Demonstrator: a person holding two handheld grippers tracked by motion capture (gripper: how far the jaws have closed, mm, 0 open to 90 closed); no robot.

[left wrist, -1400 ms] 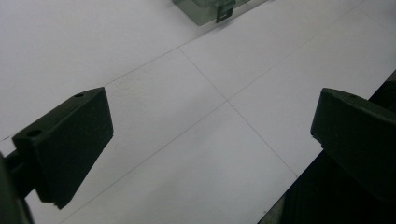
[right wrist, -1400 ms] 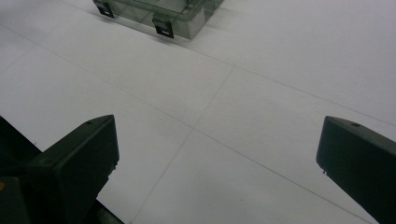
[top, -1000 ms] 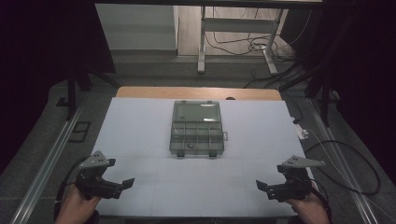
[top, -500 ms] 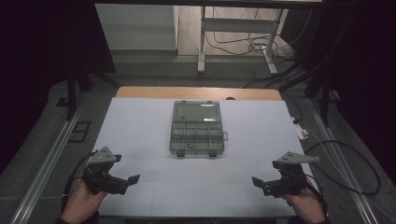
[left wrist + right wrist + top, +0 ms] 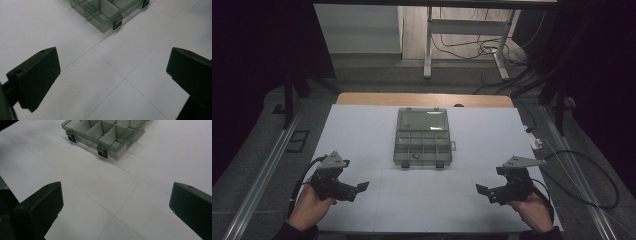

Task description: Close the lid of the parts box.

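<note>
A white surface (image 5: 377,135), scored by thin grid lines, spreads across the room under dim light, with a strip of bare wood along its far edge and dark floor on either side. At its middle sits a smoky see-through box (image 5: 422,138), its lid laid flat on the far side and its divided tray on the near side; two dark latches hang from the tray's near wall, and a small dark item lies in one of the near compartments, too small to make out. The box rests flat on the surface, well apart from both grippers and roughly midway between them. At the near left corner a person's hand holds the left gripper (image 5: 358,189), jaws pointed inward toward the centre, a grey three-cornered plate on top and a cable trailing behind. In the left gripper view its jaws stand wide apart over bare white surface, with a corner of the box (image 5: 105,12) ahead. At the near right corner the other hand holds the right gripper (image 5: 482,192), likewise aimed inward, cable looping off toward the floor. In the right gripper view its jaws too are spread wide with nothing between them, the box (image 5: 105,137) ahead, latches facing the camera.
</note>
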